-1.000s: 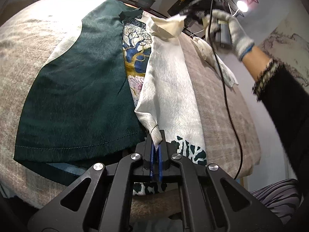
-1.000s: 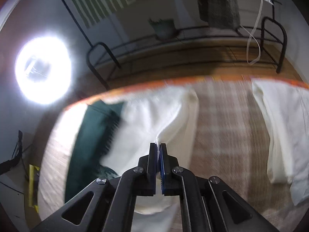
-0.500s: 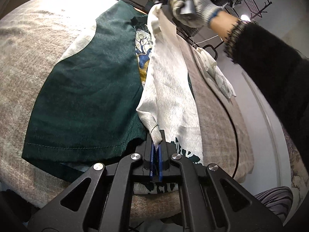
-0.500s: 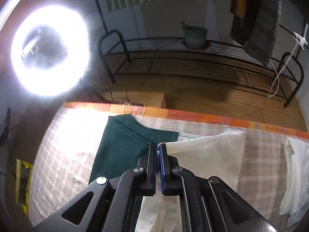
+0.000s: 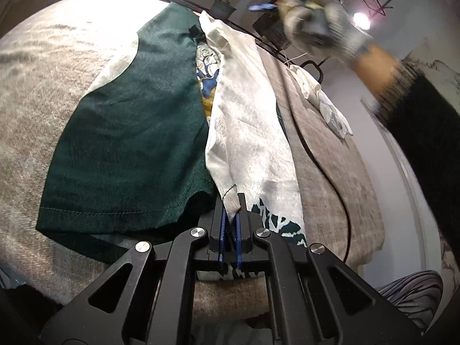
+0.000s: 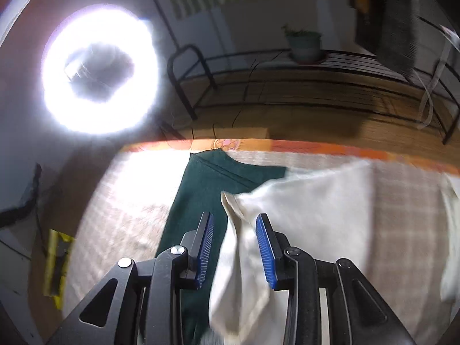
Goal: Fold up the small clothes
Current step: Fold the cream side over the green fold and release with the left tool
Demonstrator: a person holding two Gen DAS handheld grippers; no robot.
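A dark green garment [image 5: 129, 132] with a cream lining lies spread on the beige checked cloth. Its right half is folded inward, cream side up [image 5: 247, 120]. My left gripper [image 5: 230, 204] is shut on the near cream corner at the hem. My right gripper [image 6: 234, 224] is open above the far end; the cream corner [image 6: 230, 201] lies loose between its jaws over the green cloth [image 6: 201, 189]. In the left wrist view the gloved hand [image 5: 319, 26] with the right gripper is lifted above the far edge.
A folded white garment [image 5: 322, 100] lies at the far right of the table. A black cable [image 5: 325, 166] runs across the right side. A ring light [image 6: 100, 72] and a metal rack [image 6: 287, 86] with a potted plant stand beyond the table's orange edge [image 6: 287, 145].
My right gripper carried the far cream corner left over the green cloth, then opened and let it go. My left gripper stayed shut on the near corner.
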